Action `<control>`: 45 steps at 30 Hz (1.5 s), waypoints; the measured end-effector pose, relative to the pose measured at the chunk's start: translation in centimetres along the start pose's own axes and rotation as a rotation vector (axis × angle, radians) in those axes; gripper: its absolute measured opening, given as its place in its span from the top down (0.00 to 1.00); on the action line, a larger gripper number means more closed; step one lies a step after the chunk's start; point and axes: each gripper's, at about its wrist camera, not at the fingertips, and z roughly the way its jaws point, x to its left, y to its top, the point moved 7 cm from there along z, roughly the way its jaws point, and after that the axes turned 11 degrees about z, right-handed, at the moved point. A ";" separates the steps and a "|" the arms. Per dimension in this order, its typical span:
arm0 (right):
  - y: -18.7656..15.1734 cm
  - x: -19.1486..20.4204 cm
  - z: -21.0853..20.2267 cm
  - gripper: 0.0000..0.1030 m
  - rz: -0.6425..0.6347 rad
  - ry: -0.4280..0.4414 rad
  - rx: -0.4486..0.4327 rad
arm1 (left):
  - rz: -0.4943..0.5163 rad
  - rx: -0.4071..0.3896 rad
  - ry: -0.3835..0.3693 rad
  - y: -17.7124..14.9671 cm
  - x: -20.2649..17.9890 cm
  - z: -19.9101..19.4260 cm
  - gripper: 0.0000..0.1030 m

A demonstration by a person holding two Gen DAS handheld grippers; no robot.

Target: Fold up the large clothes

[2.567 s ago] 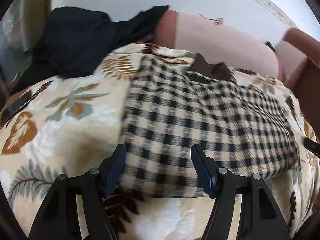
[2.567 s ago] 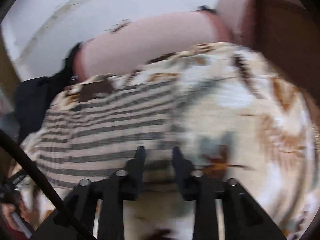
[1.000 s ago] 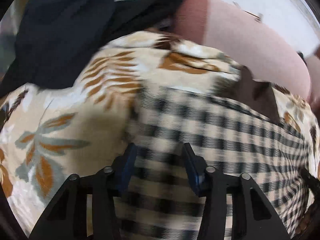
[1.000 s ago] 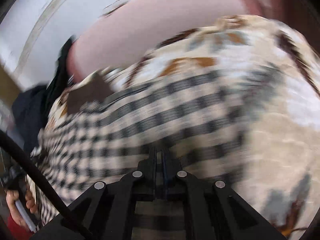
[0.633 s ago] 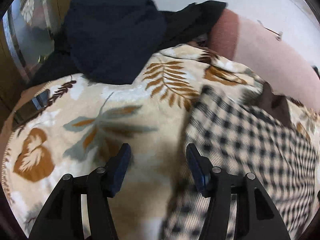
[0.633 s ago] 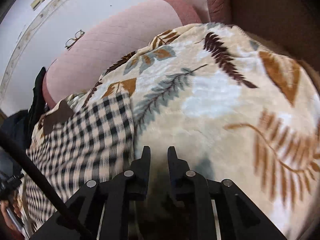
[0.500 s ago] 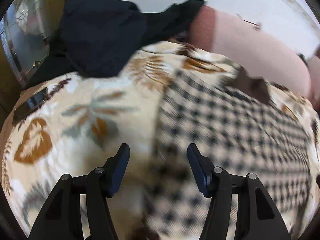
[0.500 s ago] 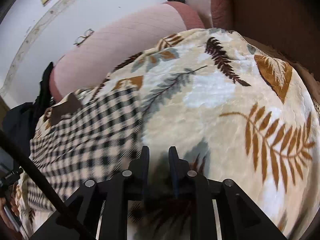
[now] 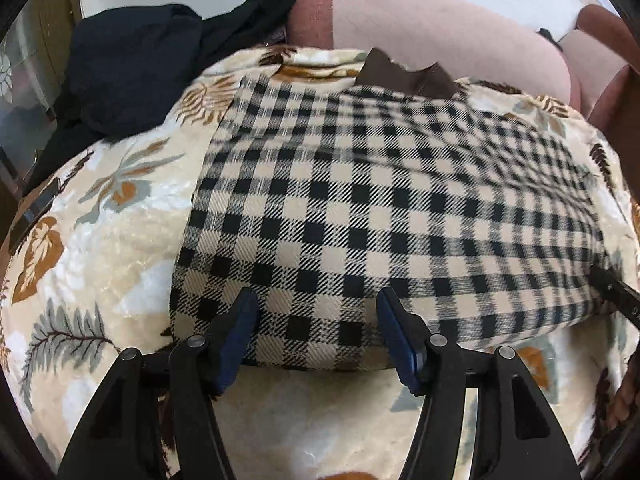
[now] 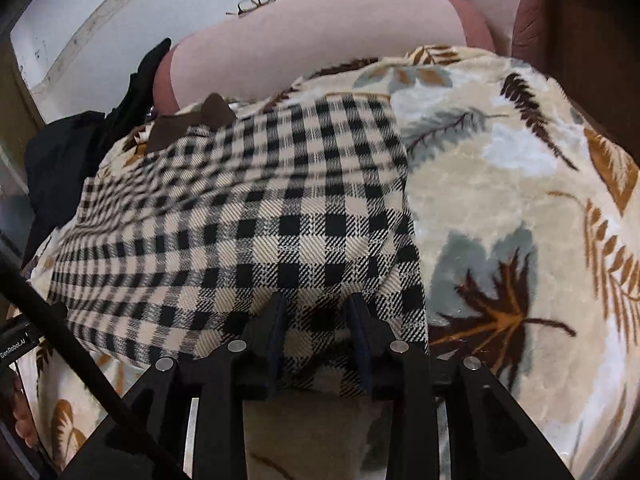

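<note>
Left gripper (image 9: 316, 332): jaws wide apart, nothing pinched; blue pads (image 9: 394, 330) stand over the near hem of the checked garment (image 9: 380, 208), near its left corner, and whether they touch the cloth I cannot tell. Right gripper (image 10: 316, 320): jaws narrow and opening at this moment; the garment's near edge lies between them by its right corner, pads not pressing on it. The garment, black-and-cream check with a brown collar (image 9: 404, 74) at its far end, lies spread flat as a folded rectangle on a leaf-printed blanket (image 9: 100, 240). No container shows in either view; the blanket alone bears the garment. Beyond the blanket's far edge runs a pink cushion or bolster (image 9: 440, 28). Left wrist view only: a heap of dark clothing (image 9: 132, 60) at the blanket's far left corner, touching the cushion's end; a glass-fronted panel at the left edge; a black fingertip of the other gripper (image 9: 612, 292) at the garment's right edge. Right wrist view only: a pair of spectacles (image 10: 252, 2) on the pale surface behind the cushion; a dark wooden upright at far right; a black cable (image 10: 68, 332) crossing the lower left; a labelled black device at the left edge; much bare blanket right of the garment.
</note>
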 end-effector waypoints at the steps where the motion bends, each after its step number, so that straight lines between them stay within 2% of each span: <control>1: 0.0 0.0 0.1 0.65 0.003 0.003 0.000 | -0.003 0.011 -0.004 -0.1 0.2 0.5 0.41; 4: 0.1 0.0 0.3 0.62 -0.002 0.002 -0.006 | 0.000 0.031 -0.009 -0.3 0.3 1.6 0.39; 9: 0.3 0.2 0.4 0.57 -0.009 -0.006 -0.015 | 0.025 0.021 0.014 -0.3 0.0 2.0 0.36; 15: 0.3 0.2 0.3 0.57 -0.002 -0.004 -0.014 | 0.035 0.015 0.021 -0.3 0.1 2.1 0.34; 20: 0.4 0.9 -1.3 0.56 0.014 0.023 -0.039 | 0.027 0.020 0.003 -0.4 0.0 1.8 0.34; 27: -1.3 5.8 -3.6 0.52 -0.132 0.040 -0.117 | 0.023 0.008 0.003 -0.5 0.6 0.4 0.34; 34: -5.4 11.3 -2.9 0.52 -0.274 0.053 -0.070 | -0.010 -0.040 -0.021 0.4 2.3 -1.6 0.34; 41: -8.5 17.1 -1.5 0.51 -0.414 0.080 -0.027 | -0.108 -0.058 -0.047 1.2 5.8 -2.4 0.34; 45: -9.5 19.6 -1.3 0.44 -0.489 0.082 -0.034 | -0.155 -0.061 -0.052 1.6 7.6 -2.5 0.34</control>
